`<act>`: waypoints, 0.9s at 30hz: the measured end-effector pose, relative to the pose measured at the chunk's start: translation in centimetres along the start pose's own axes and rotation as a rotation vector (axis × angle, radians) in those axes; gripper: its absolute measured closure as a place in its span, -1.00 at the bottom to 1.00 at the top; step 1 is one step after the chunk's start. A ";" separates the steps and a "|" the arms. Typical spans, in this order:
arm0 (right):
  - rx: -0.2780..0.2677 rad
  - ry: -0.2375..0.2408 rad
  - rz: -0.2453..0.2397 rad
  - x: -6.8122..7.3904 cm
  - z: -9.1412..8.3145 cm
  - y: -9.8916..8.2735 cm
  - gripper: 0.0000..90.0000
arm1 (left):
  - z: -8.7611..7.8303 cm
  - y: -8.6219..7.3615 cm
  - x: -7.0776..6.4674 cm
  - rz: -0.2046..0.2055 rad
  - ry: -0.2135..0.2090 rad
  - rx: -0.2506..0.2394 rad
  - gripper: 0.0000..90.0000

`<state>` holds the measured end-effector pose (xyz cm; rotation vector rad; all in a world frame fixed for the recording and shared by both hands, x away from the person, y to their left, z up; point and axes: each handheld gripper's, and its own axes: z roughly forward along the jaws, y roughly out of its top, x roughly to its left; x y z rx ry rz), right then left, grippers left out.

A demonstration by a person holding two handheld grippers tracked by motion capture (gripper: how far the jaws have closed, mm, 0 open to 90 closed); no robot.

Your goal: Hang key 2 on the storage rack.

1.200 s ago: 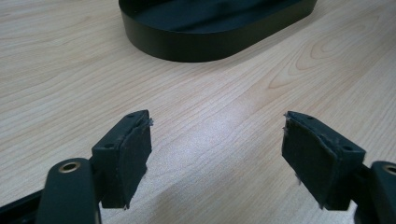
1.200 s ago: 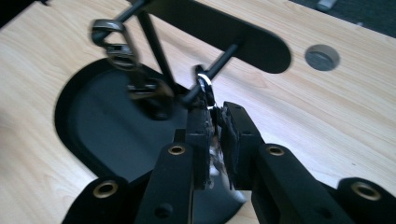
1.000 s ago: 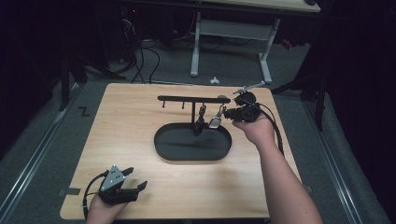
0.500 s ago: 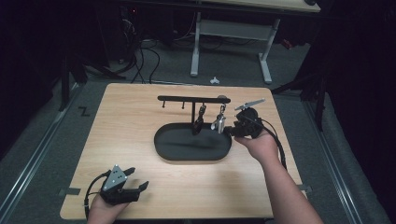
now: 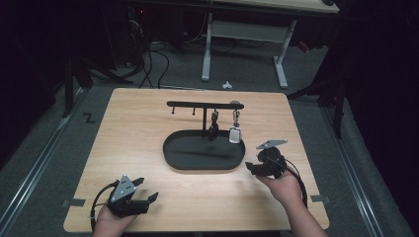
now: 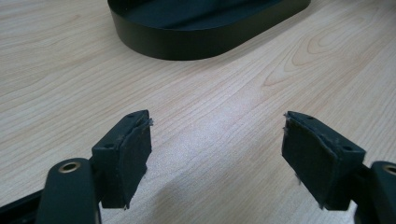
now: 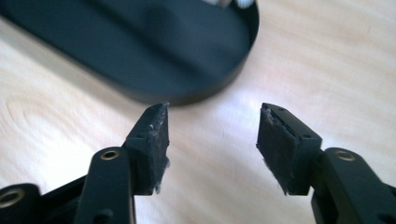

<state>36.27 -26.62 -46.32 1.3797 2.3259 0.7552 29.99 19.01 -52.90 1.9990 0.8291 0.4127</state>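
Black oval tray (image 5: 188, 157) sits mid-desk (image 5: 138, 128), nothing lying in its basin. A post rises from its rear to a black hook bar (image 5: 197, 104). Two items hang off the bar's right half: dark keychain (image 5: 214, 127), silver tag keychain (image 5: 235, 133) just beside it, both dangling over the tray's back right.

Right hand-held gripper (image 7: 212, 140): jaws have just been opening, now spread wide with nothing between them, low over bare desk just off the tray's right end. A second ago it was up at the silver tag; now well clear of it.

Left hand-held gripper (image 6: 217, 156): open, empty, near desk's front-left corner, same spot as before.
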 end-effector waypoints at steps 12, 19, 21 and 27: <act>-0.222 -0.100 0.061 1.6 -1.2 -10.5 0.00 | -0.1 0.0 -0.2 -0.004 0.011 -0.002 -0.45; -0.236 -0.093 0.123 0.0 -2.0 -11.1 -0.06 | -0.1 0.1 -0.1 -0.014 0.023 -0.004 -0.45; -0.229 -0.098 0.114 0.1 -1.9 -11.1 -0.06 | 0.0 0.1 -0.2 -0.006 0.024 0.001 -0.46; -0.218 -0.088 0.123 0.2 -1.4 -11.1 -0.06 | -0.2 -0.1 -0.1 -0.005 0.024 0.004 -0.46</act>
